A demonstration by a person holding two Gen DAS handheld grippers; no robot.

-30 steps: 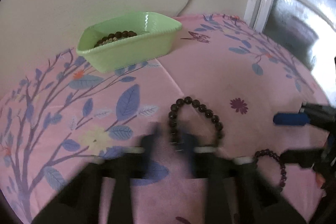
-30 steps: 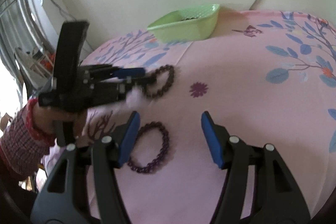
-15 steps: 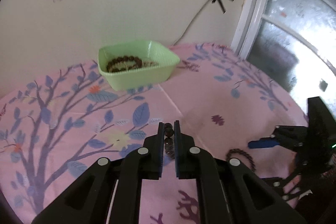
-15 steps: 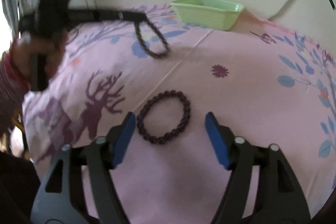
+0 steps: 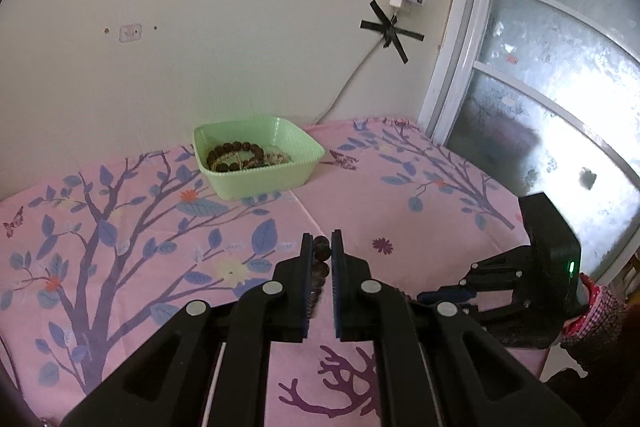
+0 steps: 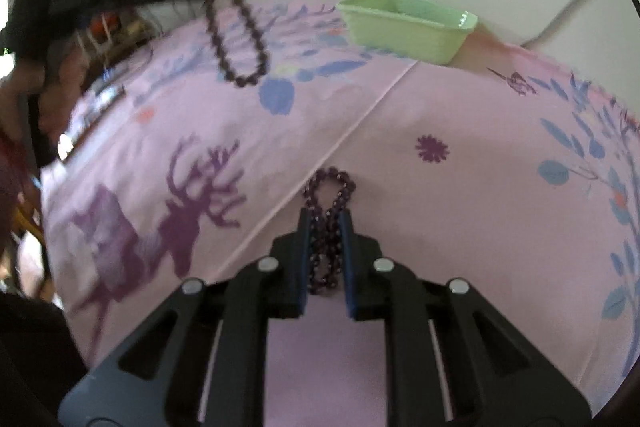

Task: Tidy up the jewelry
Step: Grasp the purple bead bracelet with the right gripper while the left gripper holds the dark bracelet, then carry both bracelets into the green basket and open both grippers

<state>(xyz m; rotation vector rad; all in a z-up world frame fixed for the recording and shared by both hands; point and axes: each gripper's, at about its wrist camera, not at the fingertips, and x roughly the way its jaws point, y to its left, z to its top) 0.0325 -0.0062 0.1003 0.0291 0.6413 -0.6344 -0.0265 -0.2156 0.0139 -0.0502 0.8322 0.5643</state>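
Left wrist view: left gripper clamped on a dark bead bracelet, raised above the pink cloth.
Seen only here: beaded bracelets lying inside the green tray by the wall; the purple bracelet is hidden.
Right wrist view: right gripper, jaws closing, squeezing the purple bracelet into a narrow loop on the cloth.
Seen only here: dark bracelet's full loop hanging from the left gripper; tray contents hidden.

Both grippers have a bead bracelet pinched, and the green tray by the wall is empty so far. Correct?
Not quite: the green tray by the wall already holds bead bracelets, as the left wrist view shows. Each gripper, left and right, does pinch a bracelet.
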